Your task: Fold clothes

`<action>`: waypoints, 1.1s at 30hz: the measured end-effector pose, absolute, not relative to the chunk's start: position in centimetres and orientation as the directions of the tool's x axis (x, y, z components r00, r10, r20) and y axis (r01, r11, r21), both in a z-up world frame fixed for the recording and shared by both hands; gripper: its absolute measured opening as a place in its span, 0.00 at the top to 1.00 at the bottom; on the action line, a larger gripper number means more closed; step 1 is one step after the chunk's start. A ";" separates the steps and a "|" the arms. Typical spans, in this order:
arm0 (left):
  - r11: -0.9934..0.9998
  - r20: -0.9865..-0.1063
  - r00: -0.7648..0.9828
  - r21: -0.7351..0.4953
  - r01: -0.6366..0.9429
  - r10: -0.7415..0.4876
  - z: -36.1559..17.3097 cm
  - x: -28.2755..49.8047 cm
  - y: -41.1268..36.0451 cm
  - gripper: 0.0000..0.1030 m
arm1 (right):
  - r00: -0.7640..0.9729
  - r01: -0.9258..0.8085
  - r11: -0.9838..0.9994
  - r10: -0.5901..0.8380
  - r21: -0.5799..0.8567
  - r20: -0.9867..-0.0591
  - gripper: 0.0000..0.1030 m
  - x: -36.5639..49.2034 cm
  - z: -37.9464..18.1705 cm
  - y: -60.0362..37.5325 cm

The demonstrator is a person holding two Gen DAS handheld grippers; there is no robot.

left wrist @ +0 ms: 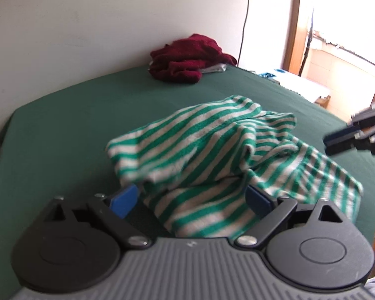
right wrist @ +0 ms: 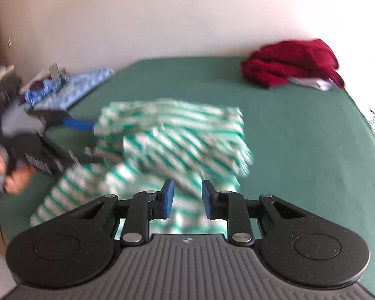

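One striped garment (left wrist: 212,165), green and white, lies crumpled in a loose heap near the front middle of the green bed (left wrist: 62,125). Parts of it are doubled over each other, and one layer trails off toward the bed's near edge. In the right wrist view the stripes are blurred, so the folds there are hard to read.

Two grippers work at it. The left gripper (left wrist: 191,197) has its jaws spread wide; the cloth sits between the two blue pads (left wrist: 123,200), but they do not press on it. From the right wrist view the same gripper reaches in from the left, its blue finger tip right at the garment's edge; whether it touches cannot be told through the blur. One hand (right wrist: 15,175) grips its handle.

The right gripper (right wrist: 186,200) has a narrow gap between its two blue pads, with nothing pinched in it; striped cloth lies below and beyond. In the left wrist view it hangs at the far right edge, apart from the garment.

One dark red heap of clothing (left wrist: 190,60) sits at the far side of the bed against the white wall (left wrist: 87,25), well apart from the striped piece. One small pale item (left wrist: 215,68) pokes out beside it. One blue patterned cloth (right wrist: 82,85) lies off the bed's corner.
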State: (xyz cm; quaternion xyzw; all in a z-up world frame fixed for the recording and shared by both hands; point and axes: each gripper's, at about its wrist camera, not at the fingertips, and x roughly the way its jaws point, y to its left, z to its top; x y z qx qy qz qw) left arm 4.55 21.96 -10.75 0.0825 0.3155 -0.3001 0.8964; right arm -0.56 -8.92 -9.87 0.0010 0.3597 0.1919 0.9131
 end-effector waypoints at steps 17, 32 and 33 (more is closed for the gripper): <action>0.882 -0.669 0.698 0.133 0.452 -0.256 -12.9 -10.9 18.2 0.10 | 0.524 -0.595 0.803 0.422 0.036 -0.740 0.48 -8.7 -13.7 -10.9; 0.880 -0.604 0.787 0.301 0.369 -0.123 -15.0 -11.1 16.2 0.24 | 0.693 -0.625 0.750 0.405 -0.217 -0.597 0.48 -10.1 -15.4 -9.5; 0.864 -0.599 0.792 0.330 0.381 -0.121 -15.0 -11.2 16.0 0.24 | 0.703 -0.627 0.739 0.402 -0.245 -0.586 0.48 -10.4 -15.4 -9.4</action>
